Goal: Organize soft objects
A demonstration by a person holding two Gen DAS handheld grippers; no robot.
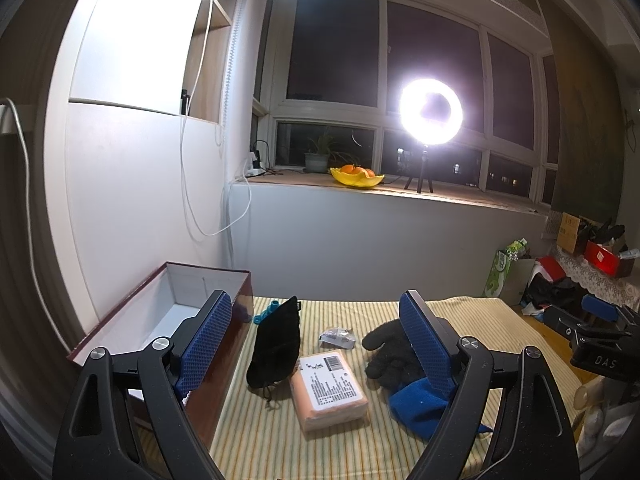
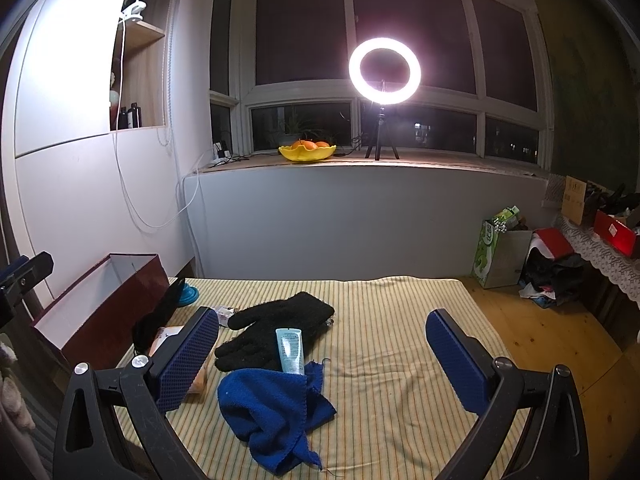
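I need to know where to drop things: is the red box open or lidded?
Open: the red box shows its white inner walls and floor, with no lid on top.

Lived-in home room, striped cloth [image 2: 380,320] underfoot, fruit bowl [image 2: 307,151] on windowsill, ring light [image 2: 385,71], clutter by wall

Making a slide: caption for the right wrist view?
Open right tool hovers above a blue towel, black glove and tube on striped cloth.
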